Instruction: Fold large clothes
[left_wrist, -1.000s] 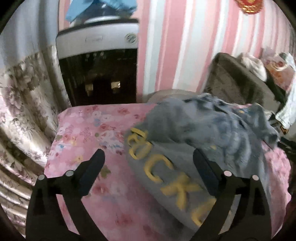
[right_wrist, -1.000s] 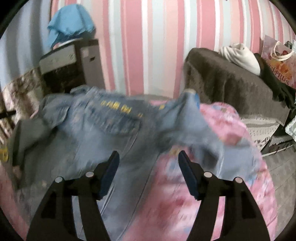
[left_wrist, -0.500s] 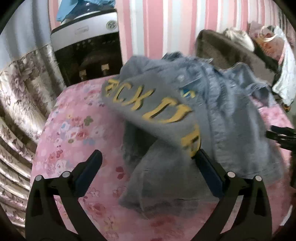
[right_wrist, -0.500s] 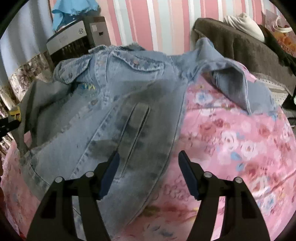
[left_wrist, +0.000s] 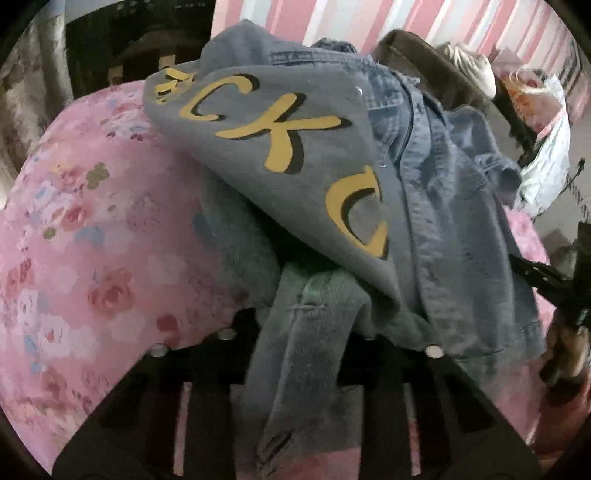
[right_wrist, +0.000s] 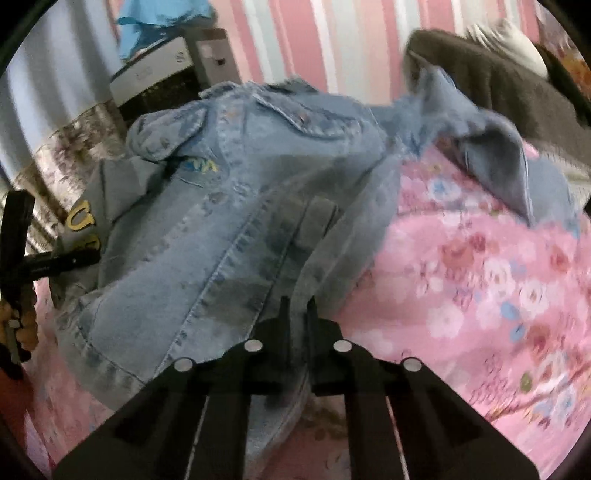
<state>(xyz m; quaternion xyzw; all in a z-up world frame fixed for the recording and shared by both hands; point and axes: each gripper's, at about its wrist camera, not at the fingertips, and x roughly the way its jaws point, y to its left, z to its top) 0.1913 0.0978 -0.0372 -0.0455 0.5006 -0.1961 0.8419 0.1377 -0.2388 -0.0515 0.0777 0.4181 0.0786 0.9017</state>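
A blue denim jacket (left_wrist: 450, 221) lies crumpled on a pink floral bed cover (left_wrist: 92, 240). Its grey panel with yellow letters (left_wrist: 277, 122) is flopped over the top. My left gripper (left_wrist: 306, 328) is at the jacket's near edge, its jaws closing, with a bunch of grey-blue cloth pinched between them. In the right wrist view the jacket (right_wrist: 240, 221) spreads front side up, one sleeve (right_wrist: 498, 147) thrown out to the right. My right gripper (right_wrist: 297, 306) is shut on the jacket's lower hem. The left gripper (right_wrist: 22, 240) shows at the left edge, held by a hand.
A black-and-white appliance (right_wrist: 159, 74) with a blue cloth (right_wrist: 162, 14) on top stands behind the bed against a pink striped wall. A brown sofa (right_wrist: 498, 74) with clothes and a bag is at the right. A flowered curtain (left_wrist: 22, 92) hangs at the left.
Both grippers have dropped toward the jacket and gone from wide open to closed on its near edge. The jacket has settled onto the bed and fills more of each view.
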